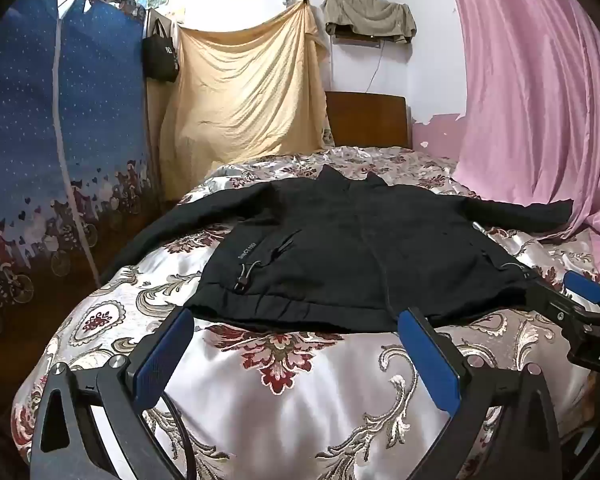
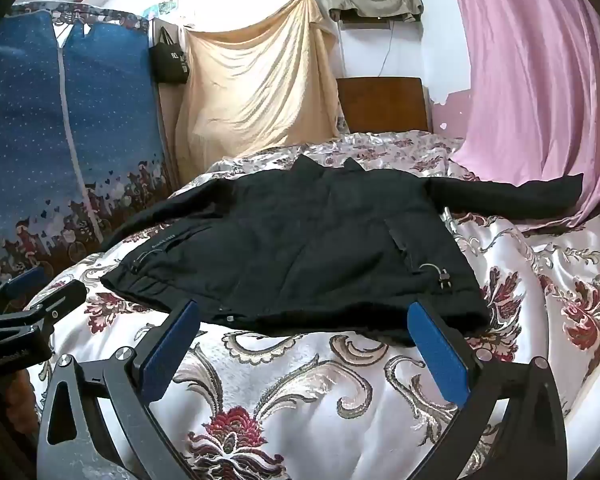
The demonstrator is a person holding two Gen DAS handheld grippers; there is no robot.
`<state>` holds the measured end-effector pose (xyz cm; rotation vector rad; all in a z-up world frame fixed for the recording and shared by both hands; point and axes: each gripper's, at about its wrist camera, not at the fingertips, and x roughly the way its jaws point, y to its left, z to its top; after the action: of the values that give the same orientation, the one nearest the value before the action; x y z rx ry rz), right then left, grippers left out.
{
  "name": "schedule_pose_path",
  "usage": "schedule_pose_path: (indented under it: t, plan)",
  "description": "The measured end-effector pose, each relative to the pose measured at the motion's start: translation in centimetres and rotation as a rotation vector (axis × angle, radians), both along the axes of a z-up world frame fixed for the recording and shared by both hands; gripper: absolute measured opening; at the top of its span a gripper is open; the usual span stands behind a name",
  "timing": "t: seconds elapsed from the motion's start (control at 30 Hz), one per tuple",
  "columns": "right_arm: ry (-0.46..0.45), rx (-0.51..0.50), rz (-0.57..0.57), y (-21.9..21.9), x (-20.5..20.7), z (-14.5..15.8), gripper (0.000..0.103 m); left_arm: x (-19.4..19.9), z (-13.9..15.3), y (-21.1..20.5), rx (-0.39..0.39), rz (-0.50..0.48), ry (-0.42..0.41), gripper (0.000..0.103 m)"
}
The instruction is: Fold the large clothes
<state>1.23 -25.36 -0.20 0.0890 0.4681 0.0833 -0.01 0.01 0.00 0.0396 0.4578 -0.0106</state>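
Observation:
A black jacket (image 1: 352,248) lies spread flat, front up, on the floral bed cover (image 1: 284,396), collar toward the headboard and both sleeves stretched out sideways. My left gripper (image 1: 296,320) stands open just short of the jacket's hem, blue pads wide apart, nothing between them. In the right wrist view the same jacket (image 2: 300,240) fills the middle, and my right gripper (image 2: 304,316) is open at the hem's near edge, also with nothing between its pads. Each gripper shows in the other's view: the right gripper (image 1: 580,300) at the jacket's right corner, the left gripper (image 2: 32,296) at its left.
A blue fabric wardrobe (image 1: 60,140) stands left of the bed. A beige sheet (image 1: 248,88) hangs on the back wall beside a wooden headboard (image 1: 366,120). A pink curtain (image 1: 540,100) drapes along the right, touching the jacket's right sleeve.

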Motion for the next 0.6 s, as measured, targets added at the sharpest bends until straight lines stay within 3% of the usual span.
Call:
schedule_pose_path:
  t: [0.6]
  plan:
    - [-0.006, -0.009, 0.005, 0.11, 0.22, -0.25, 0.102, 0.0, 0.0, -0.01, 0.003, 0.0, -0.001, 0.103]
